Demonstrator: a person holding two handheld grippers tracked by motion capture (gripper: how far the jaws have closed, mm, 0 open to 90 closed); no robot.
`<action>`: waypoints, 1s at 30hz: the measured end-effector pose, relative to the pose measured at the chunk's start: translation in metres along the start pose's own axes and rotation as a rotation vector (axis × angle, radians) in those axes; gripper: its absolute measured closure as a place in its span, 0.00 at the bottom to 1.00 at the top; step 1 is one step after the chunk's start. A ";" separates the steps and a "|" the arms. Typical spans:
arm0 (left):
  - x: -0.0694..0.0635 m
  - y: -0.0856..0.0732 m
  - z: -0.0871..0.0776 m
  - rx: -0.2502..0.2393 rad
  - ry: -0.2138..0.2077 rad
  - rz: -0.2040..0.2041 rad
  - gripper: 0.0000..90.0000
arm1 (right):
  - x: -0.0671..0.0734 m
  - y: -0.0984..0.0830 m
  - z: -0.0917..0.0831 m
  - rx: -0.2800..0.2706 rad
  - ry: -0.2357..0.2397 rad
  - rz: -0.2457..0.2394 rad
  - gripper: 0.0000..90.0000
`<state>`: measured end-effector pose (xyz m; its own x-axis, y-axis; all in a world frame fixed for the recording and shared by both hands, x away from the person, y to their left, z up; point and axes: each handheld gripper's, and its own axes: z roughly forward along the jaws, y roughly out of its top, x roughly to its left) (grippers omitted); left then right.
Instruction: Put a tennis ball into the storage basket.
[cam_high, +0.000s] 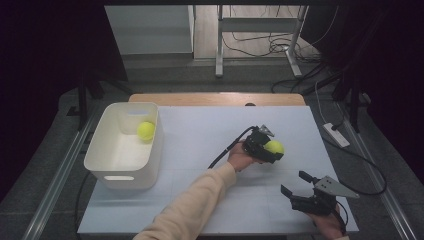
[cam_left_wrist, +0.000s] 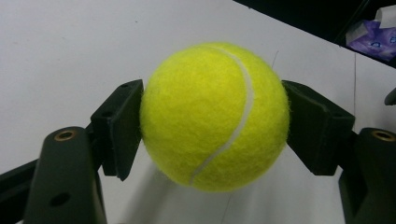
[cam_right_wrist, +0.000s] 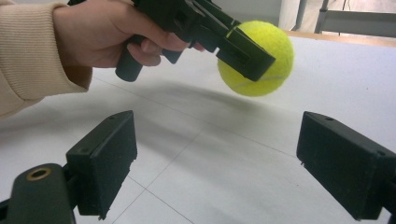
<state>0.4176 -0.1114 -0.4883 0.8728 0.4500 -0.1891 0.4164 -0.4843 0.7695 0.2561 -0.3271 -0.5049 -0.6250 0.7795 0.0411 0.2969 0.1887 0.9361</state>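
The left gripper (cam_high: 270, 148) is clamped on a yellow tennis ball (cam_high: 274, 146), and the ball is carried just off the white desk (cam_high: 210, 130), right of the desk's middle. In the left gripper view the ball (cam_left_wrist: 215, 116) is pinched squarely between the two black pads (cam_left_wrist: 122, 126), one pressed on each flank, its white seam curved down the front. A soft shadow is thrown on the desk beneath it, so no contact with the surface is seen.

Now from the left: a white plastic bin (cam_high: 102, 167) is set along the desk's left edge, a handle slot cut into its near wall. One thing is held inside it, a second tennis ball (cam_high: 146, 131), lying in the bin's far right corner against the wall. The rest of the bin's floor is bare white.

Further right, past the held ball, the right gripper (cam_high: 296, 183) is parked near the desk's near right corner, jaws spread wide with nothing between them. In the right gripper view those pads (cam_right_wrist: 105, 161) are seen well apart, and the held ball (cam_right_wrist: 266, 60) is framed beyond them in the other hand's (cam_right_wrist: 107, 32) gripper.
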 end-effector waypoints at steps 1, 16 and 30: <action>0.000 0.000 -0.002 -0.004 0.003 -0.002 0.30 | 0.000 0.000 0.000 0.000 0.000 0.000 0.14; 0.004 -0.003 -0.033 -0.058 0.042 -0.012 0.30 | 0.001 0.001 0.002 0.005 0.001 -0.007 0.14; 0.003 -0.006 -0.055 -0.092 0.043 0.002 0.30 | 0.002 0.001 0.003 0.008 0.001 -0.009 0.14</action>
<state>0.4036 -0.0656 -0.4598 0.8607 0.4823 -0.1628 0.3882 -0.4151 0.8228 0.2571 -0.3239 -0.5044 -0.6281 0.7774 0.0329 0.2974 0.2008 0.9334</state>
